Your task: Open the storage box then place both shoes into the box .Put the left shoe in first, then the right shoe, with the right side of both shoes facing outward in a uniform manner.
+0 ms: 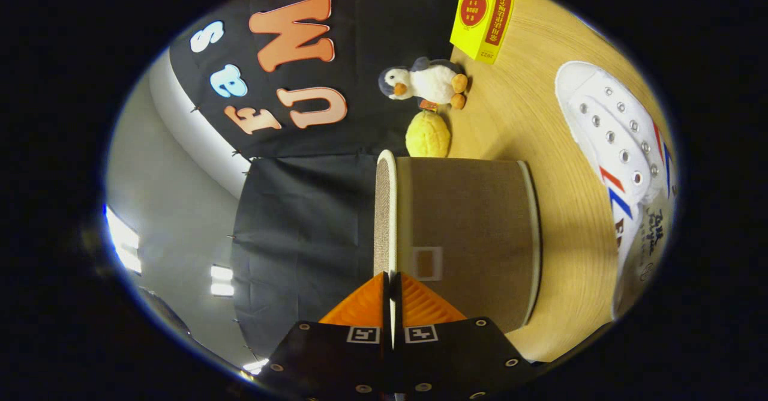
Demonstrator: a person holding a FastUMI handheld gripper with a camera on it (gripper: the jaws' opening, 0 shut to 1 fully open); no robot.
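The view is rolled sideways, so the wooden table (540, 119) stands along one side. The storage box (468, 233) is brown fabric with pale trim and a small label window, and it stands on the table just ahead of the fingers. Its flat lid (383, 209) lies against the box's top. My gripper (391, 284) is shut on the lid's pale rim, which shows as a thin strip between the two fingers. A white canvas shoe (618, 143) with metal eyelets and red and blue stripes lies on the table beside the box, apart from it.
Beyond the box, a yellow bun-shaped toy (428, 135) and a plush penguin (427, 81) sit by the booth's black cloth wall. A yellow carton (481, 20) stands farther along the table. Bare tabletop separates the box from the shoe.
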